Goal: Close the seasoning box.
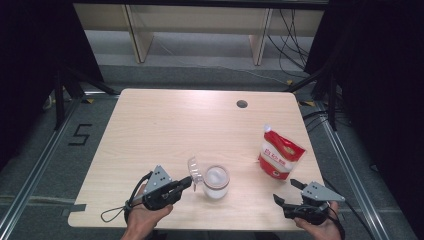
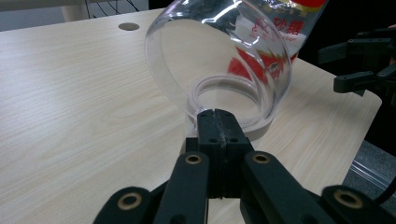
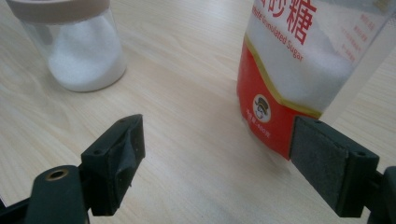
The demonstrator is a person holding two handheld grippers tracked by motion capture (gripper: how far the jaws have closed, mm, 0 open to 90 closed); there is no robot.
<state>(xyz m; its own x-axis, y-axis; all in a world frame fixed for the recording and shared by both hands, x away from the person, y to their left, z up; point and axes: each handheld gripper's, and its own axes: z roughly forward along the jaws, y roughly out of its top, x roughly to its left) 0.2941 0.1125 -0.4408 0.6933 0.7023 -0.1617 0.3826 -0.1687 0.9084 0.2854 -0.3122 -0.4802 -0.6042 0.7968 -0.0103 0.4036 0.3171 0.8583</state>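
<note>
A clear jar (image 1: pixel 216 183) with a tan rim and white sugar inside stands near the table's front edge. Its clear hinged lid (image 1: pixel 194 170) is tipped up on the jar's left side. My left gripper (image 1: pixel 188 183) comes in from the left and is shut on the lid's lower edge; in the left gripper view the jaws meet (image 2: pixel 218 126) at the foot of the lid (image 2: pixel 187 56). A red-and-white sugar bag (image 1: pixel 280 152) stands upright to the right. My right gripper (image 1: pixel 286 191) rests open in front of the bag (image 3: pixel 289 79), apart from it, with the jar (image 3: pixel 79 46) off to its left.
The light wooden table (image 1: pixel 165 125) has a round cable hole (image 1: pixel 242 104) near its far edge. Both hands sit at the front edge. Dark curtains and floor rails flank the table, and white furniture legs stand behind it.
</note>
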